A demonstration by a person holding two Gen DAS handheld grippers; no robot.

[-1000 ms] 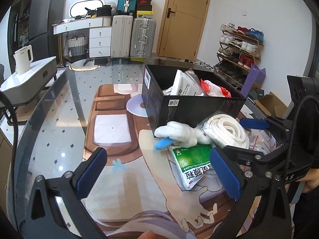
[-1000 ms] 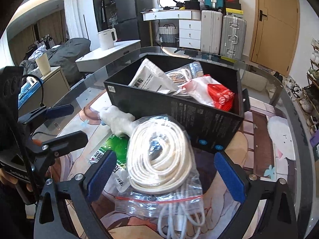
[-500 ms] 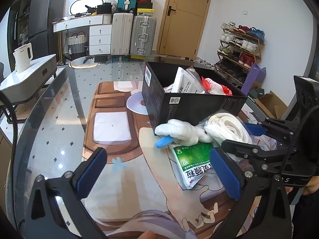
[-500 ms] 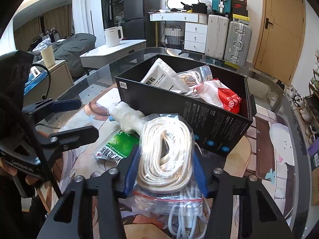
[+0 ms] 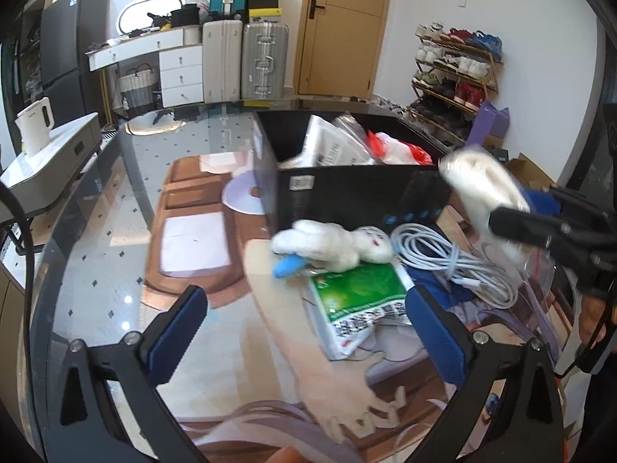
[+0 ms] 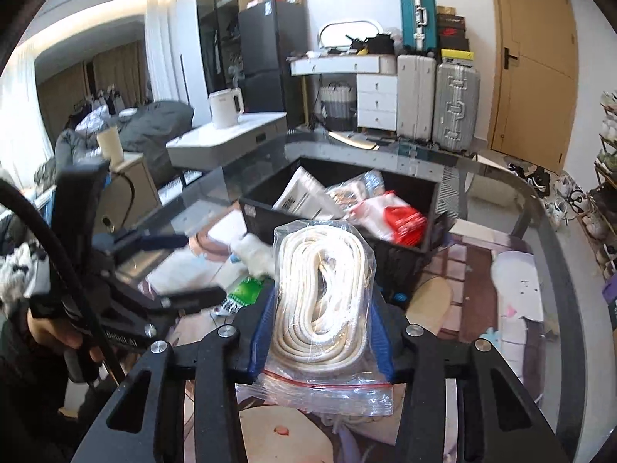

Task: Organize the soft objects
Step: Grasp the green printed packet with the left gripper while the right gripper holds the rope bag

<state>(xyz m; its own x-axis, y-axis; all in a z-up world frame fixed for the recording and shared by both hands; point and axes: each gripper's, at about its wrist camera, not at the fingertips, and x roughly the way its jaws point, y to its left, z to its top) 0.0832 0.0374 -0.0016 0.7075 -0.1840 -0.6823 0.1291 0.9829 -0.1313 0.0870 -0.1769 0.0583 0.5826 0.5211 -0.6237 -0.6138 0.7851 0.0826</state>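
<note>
Big glass table point(image 5: 96, 239) with a printed mat point(image 5: 270, 339) fills the scene, and on it sits the black box point(image 5: 347, 196), open-topped, already holding a white packet point(image 6: 304, 196), a clear bag and a red-and-white pack point(image 6: 397, 216)

Now to the star of the moment: the bagged white rope point(image 6: 324, 293), a thick coil sealed in a clear zip bag, is up off the mat and clamped in the right gripper point(image 6: 322, 332). The blue pads point(image 6: 262, 328) press both sides of the coil and the jaws are closing further on it, the bag's zip end hanging below the fingers. In the left wrist view the bag appears blurred in front of the box's near right corner, at about rim height

On the mat just in front of the box's near wall lies the white plush rabbit point(image 5: 335, 243), on its side, a small blue piece point(image 5: 287, 266) beside it. Touching the rabbit's lower edge, the green sachet point(image 5: 358, 301) lies flat. To its right, a loose white cable point(image 5: 455, 262) sprawls where the mat is exposed

The left gripper point(image 5: 308, 324) hangs low over the mat with its fingers spread wide, nothing between them, the sachet just inside its right finger
</note>
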